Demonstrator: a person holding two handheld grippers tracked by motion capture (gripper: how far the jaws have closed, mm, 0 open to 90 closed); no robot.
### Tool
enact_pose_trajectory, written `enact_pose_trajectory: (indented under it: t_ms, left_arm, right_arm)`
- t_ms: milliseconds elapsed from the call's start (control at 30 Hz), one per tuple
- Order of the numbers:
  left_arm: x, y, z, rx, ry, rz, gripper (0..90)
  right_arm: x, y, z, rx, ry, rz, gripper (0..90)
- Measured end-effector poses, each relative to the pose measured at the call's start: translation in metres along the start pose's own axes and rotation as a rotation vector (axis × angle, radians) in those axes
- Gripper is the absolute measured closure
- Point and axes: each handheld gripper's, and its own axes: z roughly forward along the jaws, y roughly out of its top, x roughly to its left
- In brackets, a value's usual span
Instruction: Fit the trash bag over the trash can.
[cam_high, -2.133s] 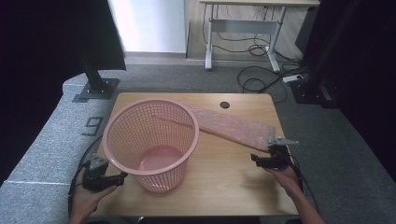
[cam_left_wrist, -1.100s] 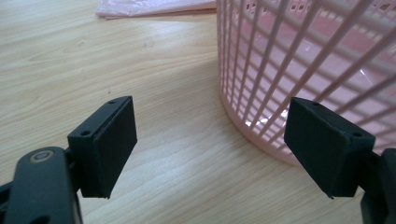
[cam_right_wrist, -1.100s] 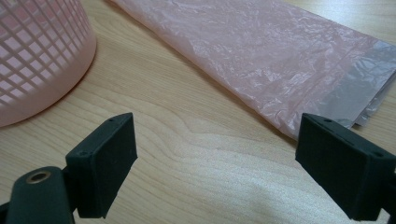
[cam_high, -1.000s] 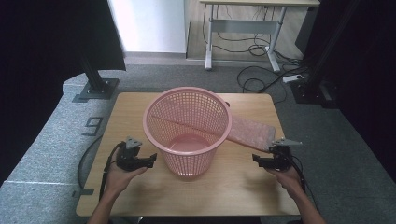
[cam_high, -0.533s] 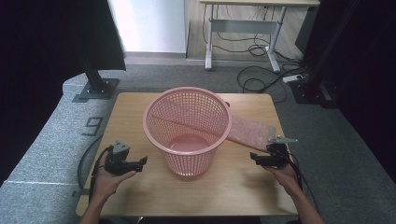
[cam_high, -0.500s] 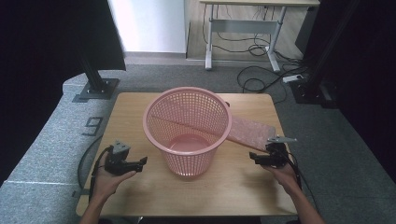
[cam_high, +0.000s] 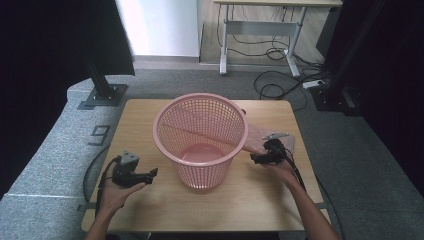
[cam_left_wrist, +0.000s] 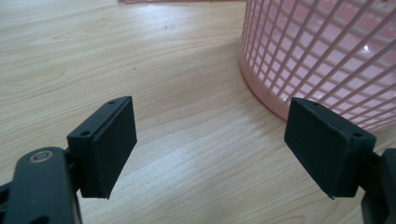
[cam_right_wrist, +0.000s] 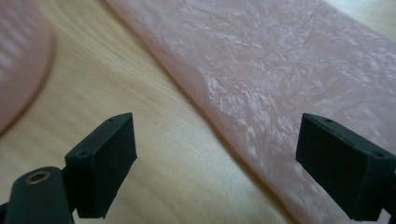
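Note:
A pink lattice basket (cam_high: 200, 135) stands upright in the middle of the wooden table (cam_high: 140, 120). A flat pink plastic bag (cam_high: 257, 136) lies behind it, sticking out on its right. My left gripper (cam_high: 151, 173) rests open on the table left of the basket, apart from it. In the left gripper view the basket wall (cam_left_wrist: 327, 56) rises beside the right jaw of my left gripper (cam_left_wrist: 210, 144). My right gripper (cam_high: 254, 159) is open at the bag's near edge, close to the basket. The right gripper (cam_right_wrist: 215, 158) has the crinkled bag (cam_right_wrist: 280, 79) lying ahead between its jaws.
Bare wood (cam_high: 225, 205) runs along the table's front. A metal-legged desk (cam_high: 280, 20) with floor cables (cam_high: 272, 85) stands at the back. A black stand base (cam_high: 102, 95) sits off the table's far left corner, on grey carpet (cam_high: 60, 150).
The basket has gone from the table's left to its middle, and the left gripper has let go of it and drawn back. The right gripper has moved left and forward onto the bag's edge.

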Motion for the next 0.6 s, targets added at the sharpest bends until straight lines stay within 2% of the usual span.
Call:
enact_pose_trajectory:
  t_ms: [33,200,333,367,467,600]
  left_arm:
    - [0.000,0.000,0.000,0.000,0.001,0.000,16.8]
    - [0.002,0.000,0.002,0.010,0.003,-0.006,16.8]
    - [0.005,-0.001,0.003,0.015,0.007,-0.010,17.1]
    - [0.005,-0.001,0.003,0.015,0.007,-0.010,17.0]
    - [0.004,-0.002,0.003,0.022,0.012,-0.005,17.0]
    - [0.003,-0.003,0.001,0.017,0.015,0.001,17.1]
  right_arm:
    - [0.001,0.003,0.010,0.035,-0.018,-0.015,11.5]
    - [0.000,0.002,0.024,0.054,-0.015,-0.017,13.1]
    - [-0.011,0.001,0.026,0.035,0.000,0.015,22.5]
    - [-0.011,0.001,0.026,0.035,0.000,0.015,22.5]
    - [-0.014,0.000,0.023,0.031,-0.023,-0.008,36.1]
    - [-0.019,0.000,0.020,0.027,-0.032,0.010,63.0]
